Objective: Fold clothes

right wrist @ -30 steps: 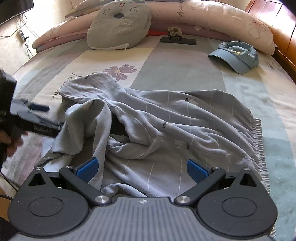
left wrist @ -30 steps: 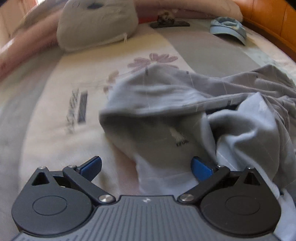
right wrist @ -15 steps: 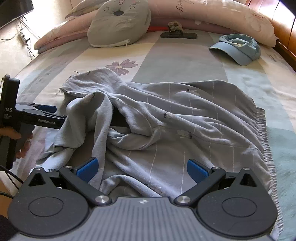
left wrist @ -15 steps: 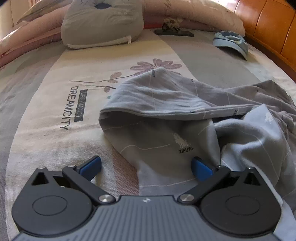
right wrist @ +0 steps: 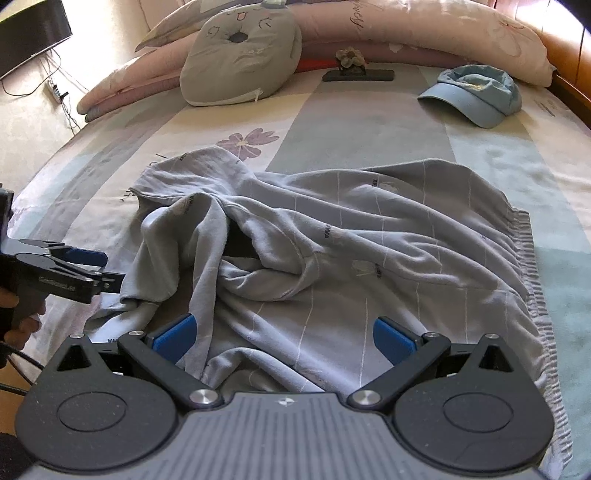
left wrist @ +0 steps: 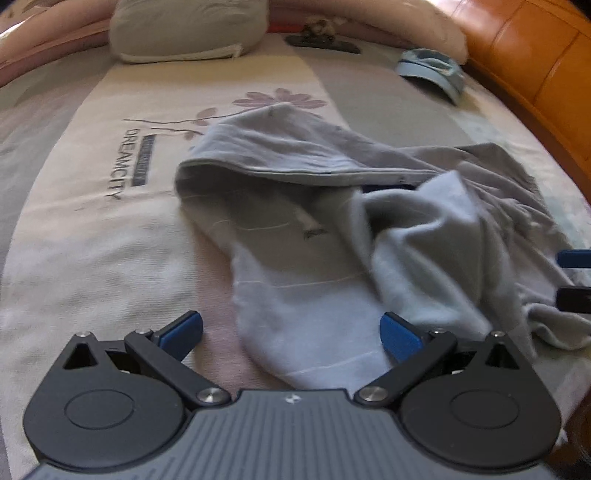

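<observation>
A crumpled grey garment (right wrist: 332,251) with thin white lines lies spread on the bed; its gathered waistband (right wrist: 524,280) runs down the right side. In the left wrist view one leg or sleeve end of the garment (left wrist: 306,280) reaches toward me. My left gripper (left wrist: 291,332) is open just above that end, with cloth between its blue pads but not clamped. From the right wrist view, the left gripper (right wrist: 96,269) sits at the garment's left edge. My right gripper (right wrist: 282,338) is open low over the near hem, and its fingertips (left wrist: 574,258) show at the left view's right edge.
A blue cap (right wrist: 480,96) rests at the back right of the bed. A grey face cushion (right wrist: 240,59), pink pillows (right wrist: 424,29) and a dark flat object with a flower (right wrist: 356,72) line the back. An orange headboard (left wrist: 535,62) curves along the right. A hand (right wrist: 14,317) holds the left gripper.
Both grippers have moved in closer and lower over the garment. The left view has shifted right, so the right gripper's tips now show at its edge. Both stay open.
</observation>
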Motion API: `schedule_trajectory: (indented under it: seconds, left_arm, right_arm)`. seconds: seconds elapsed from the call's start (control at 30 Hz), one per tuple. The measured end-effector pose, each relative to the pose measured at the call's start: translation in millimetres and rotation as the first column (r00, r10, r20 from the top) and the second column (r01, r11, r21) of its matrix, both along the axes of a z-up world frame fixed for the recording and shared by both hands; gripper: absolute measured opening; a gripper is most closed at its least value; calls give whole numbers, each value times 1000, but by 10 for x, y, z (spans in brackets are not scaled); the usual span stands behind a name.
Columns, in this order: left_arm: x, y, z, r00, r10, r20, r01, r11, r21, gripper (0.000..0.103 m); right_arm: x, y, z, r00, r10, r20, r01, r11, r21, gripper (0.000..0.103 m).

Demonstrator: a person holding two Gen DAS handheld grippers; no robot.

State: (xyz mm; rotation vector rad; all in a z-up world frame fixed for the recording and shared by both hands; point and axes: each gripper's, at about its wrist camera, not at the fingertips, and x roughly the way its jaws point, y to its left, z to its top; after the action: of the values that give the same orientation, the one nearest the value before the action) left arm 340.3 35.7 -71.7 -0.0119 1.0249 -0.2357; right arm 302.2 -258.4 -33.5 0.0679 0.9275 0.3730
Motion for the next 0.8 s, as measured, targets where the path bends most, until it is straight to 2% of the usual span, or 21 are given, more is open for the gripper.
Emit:
schedule_trajectory:
  seconds: [0.13,0.37,0.6,0.8]
  left_arm:
    - [85,0,-6,1000,15,15,-16,998,61,101]
    - [283,91,5,999,20,34,-24,993,113,101]
    - [59,-8,81,999,-46,15,45,998,54,102]
    - [-94,-175,196,998,-61,29,61,998,-17,102]
  right_arm:
    - [-7,34,25,1000,8,11,-8,1000,-9,103]
    - [-20,81,42,1000,4,11,-4,1000,-23,103]
    - [-30,169,77,1000,7,7,-7,1000,-28,103]
    - [11,258,103,999,35,14,-34,999,-39,103]
